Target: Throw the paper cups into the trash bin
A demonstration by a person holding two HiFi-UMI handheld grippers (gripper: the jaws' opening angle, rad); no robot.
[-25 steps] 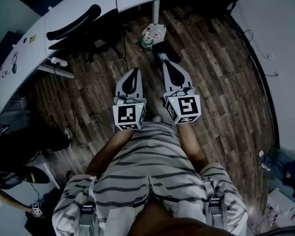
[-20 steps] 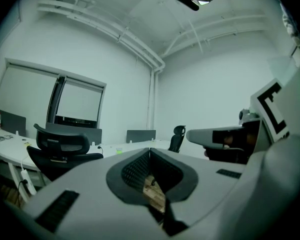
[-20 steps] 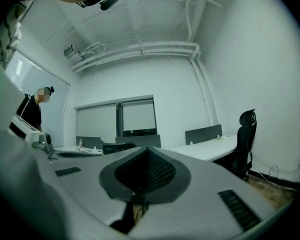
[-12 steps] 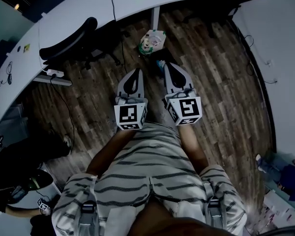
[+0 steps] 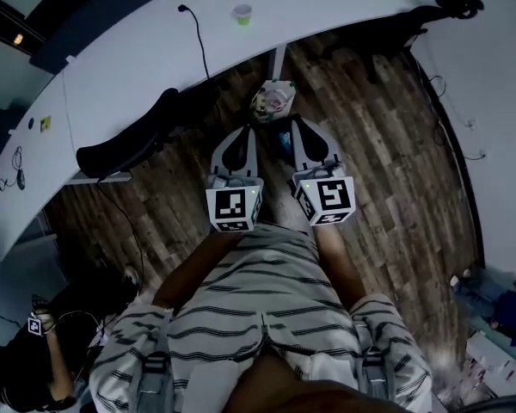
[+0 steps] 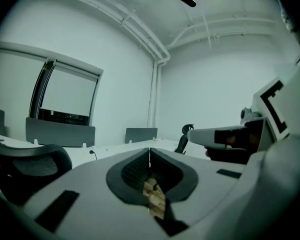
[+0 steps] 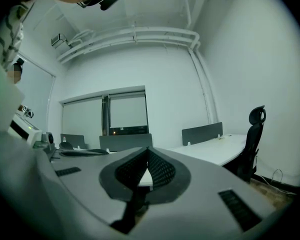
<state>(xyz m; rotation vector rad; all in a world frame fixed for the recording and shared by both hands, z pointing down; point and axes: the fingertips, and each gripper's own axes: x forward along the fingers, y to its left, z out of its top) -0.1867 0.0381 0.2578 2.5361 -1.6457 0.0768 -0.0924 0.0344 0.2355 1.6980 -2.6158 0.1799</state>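
Note:
A paper cup with a green band stands on the long white desk at the top of the head view. The trash bin, lined with a pale bag and holding litter, sits on the wood floor just under the desk's edge. My left gripper and right gripper are held side by side, pointing at the bin and just short of it. Both are shut with nothing between the jaws. In the left gripper view the left gripper's tips meet; in the right gripper view the right gripper's do too.
A black office chair stands left of the bin, and another chair at the top right. A cable runs over the desk. A blue object lies by the bin. A person crouches at the lower left.
The whole scene has slid down the head view: the desk, the cup and the bin have come closer to both grippers. Both grippers stayed shut and side by side.

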